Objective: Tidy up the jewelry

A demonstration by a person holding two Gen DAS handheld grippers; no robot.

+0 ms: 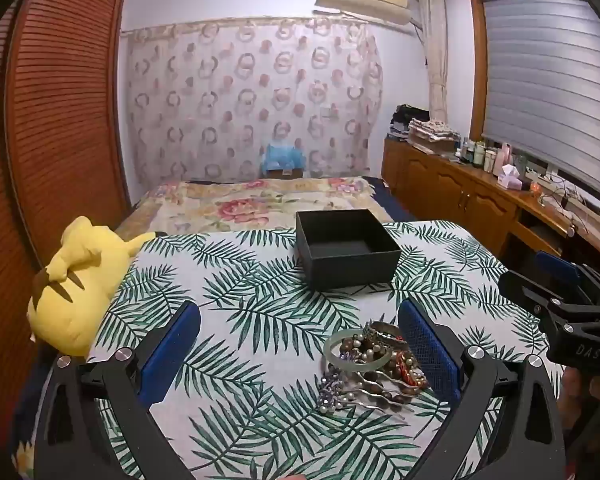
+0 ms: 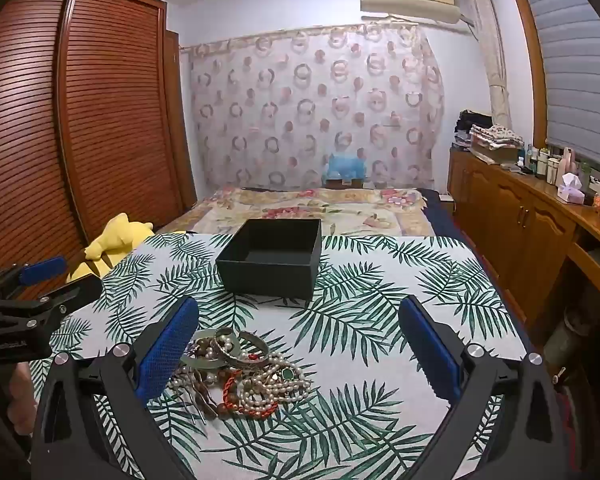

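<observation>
A pile of jewelry (image 1: 368, 368) lies on the leaf-print cloth: a pale green bangle (image 1: 358, 354), silver bangles, pearl and wooden beads, a red bracelet, hair pins. In the right wrist view the pile (image 2: 240, 372) sits by my left finger. An open black box (image 1: 346, 248) stands empty beyond it, also in the right wrist view (image 2: 272, 258). My left gripper (image 1: 300, 356) is open above the table, the pile near its right finger. My right gripper (image 2: 300, 356) is open and empty; it shows at the left wrist view's right edge (image 1: 560, 292).
A yellow plush toy (image 1: 76, 280) lies at the table's left edge. A bed with a floral cover (image 1: 260, 200) is behind the table. A wooden wardrobe (image 2: 80, 120) stands left, a wooden cabinet with bottles (image 2: 540, 208) right.
</observation>
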